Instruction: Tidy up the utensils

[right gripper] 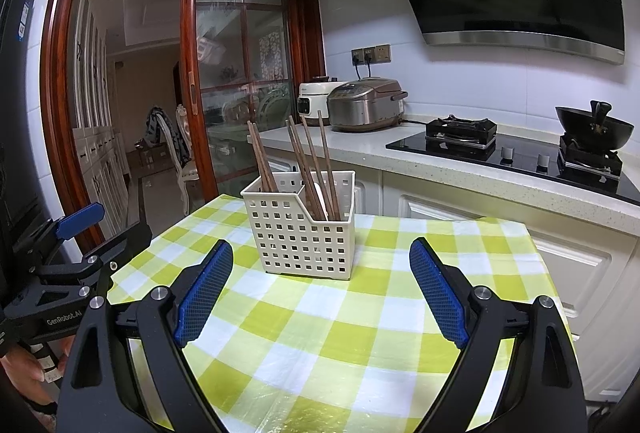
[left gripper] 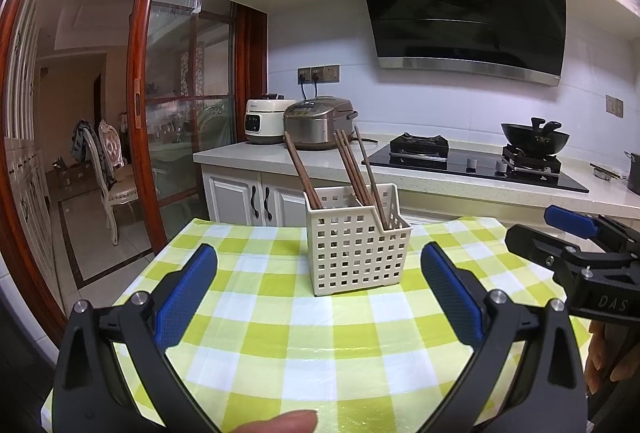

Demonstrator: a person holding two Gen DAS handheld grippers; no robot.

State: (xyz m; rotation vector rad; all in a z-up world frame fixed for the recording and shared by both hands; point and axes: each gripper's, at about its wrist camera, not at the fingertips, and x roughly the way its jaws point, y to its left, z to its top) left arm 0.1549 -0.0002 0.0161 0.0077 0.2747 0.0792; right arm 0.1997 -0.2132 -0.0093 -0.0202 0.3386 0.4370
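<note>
You are in a kitchen with white cabinets, a black range hood point(left gripper: 464, 5) and a stove along the far wall; your desk point(left gripper: 280, 333) wears a green-and-white checked cloth.

From the left wrist view, your left hand-held gripper point(left gripper: 318, 289) is released, its blue pads wide apart above the cloth and grasping nothing. The cream perforated utensil holder point(left gripper: 356, 249) stands upright just beyond the fingers, near the far edge of the desk. Brown chopsticks point(left gripper: 352, 169) lean in it: some in the left compartment, more in the right. Your right hand-held gripper point(left gripper: 576, 233) shows at the right edge, also spread and empty.

From the right wrist view, your right hand-held gripper point(right gripper: 320, 287) is released, with the utensil holder point(right gripper: 304, 233) just past its left finger. The chopsticks point(right gripper: 312, 165) stand tilted in both compartments. Your left hand-held gripper point(right gripper: 100, 229) sits at the left, off the desk's edge. Two rice cookers point(right gripper: 364, 105) rest on the far counter.
</note>
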